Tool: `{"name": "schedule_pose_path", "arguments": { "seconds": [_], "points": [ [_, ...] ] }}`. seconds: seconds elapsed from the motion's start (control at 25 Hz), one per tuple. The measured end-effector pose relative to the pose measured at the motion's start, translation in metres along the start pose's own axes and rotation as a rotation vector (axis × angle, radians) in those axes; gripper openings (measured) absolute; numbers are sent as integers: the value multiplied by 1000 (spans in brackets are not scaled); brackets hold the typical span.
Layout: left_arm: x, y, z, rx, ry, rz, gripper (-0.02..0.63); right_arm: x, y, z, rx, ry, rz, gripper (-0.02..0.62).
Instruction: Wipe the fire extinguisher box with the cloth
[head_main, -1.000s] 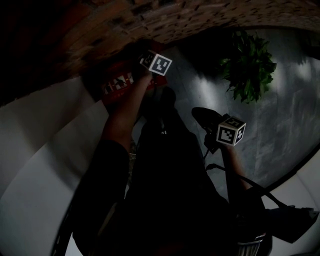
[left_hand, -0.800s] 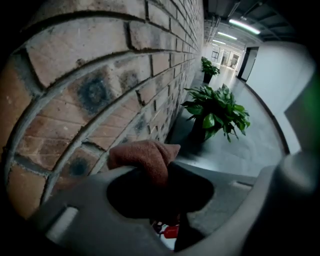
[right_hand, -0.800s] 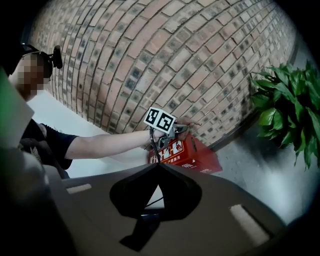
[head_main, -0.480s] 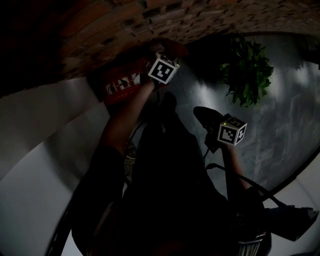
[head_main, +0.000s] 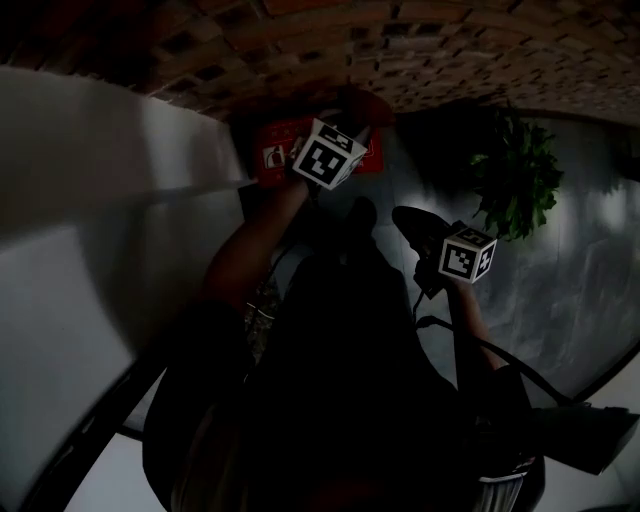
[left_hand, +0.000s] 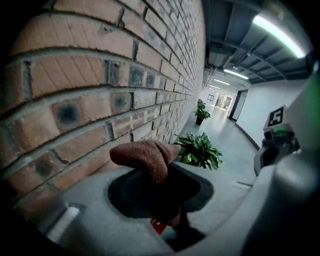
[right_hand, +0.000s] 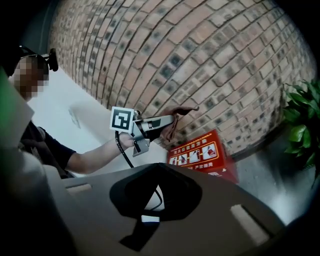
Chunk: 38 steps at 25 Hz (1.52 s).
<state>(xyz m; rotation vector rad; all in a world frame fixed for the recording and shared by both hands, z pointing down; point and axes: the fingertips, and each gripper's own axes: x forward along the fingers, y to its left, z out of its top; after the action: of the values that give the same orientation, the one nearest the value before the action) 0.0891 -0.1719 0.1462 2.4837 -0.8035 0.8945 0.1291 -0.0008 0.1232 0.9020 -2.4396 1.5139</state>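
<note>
The left gripper (right_hand: 165, 121) has its jaws clenched on a brown, nubby woven cloth (left_hand: 145, 157), which bulges up out of them and flops over to one side. It is held up close to a curved red-brown brick wall (left_hand: 100, 75); whether the cloth touches the bricks cannot be told. The red fire extinguisher box with white pictograms (right_hand: 200, 152) stands on the grey floor at the foot of that wall, below the cloth and apart from it. The right gripper (right_hand: 150, 200) hangs back from the wall with nothing in it; its jaws lie in a dark hollow, their state unreadable. A leafy green potted plant (left_hand: 197, 150) stands farther along the wall.
</note>
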Motion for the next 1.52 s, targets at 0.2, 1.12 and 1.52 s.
{"name": "schedule_pose_path", "arguments": {
  "seconds": [0.2,1.12,1.52],
  "points": [
    [-70,5,-21,2,-60,49,101,26,46,-14,-72,29,41,0],
    [-194,-91,-203,-585,-45,391,101,-9,89,-99,-313,331,348,0],
    [-187,-131,-241,-606,-6,444,101,-11,82,-150,-424,459,358,0]
  ]
}}
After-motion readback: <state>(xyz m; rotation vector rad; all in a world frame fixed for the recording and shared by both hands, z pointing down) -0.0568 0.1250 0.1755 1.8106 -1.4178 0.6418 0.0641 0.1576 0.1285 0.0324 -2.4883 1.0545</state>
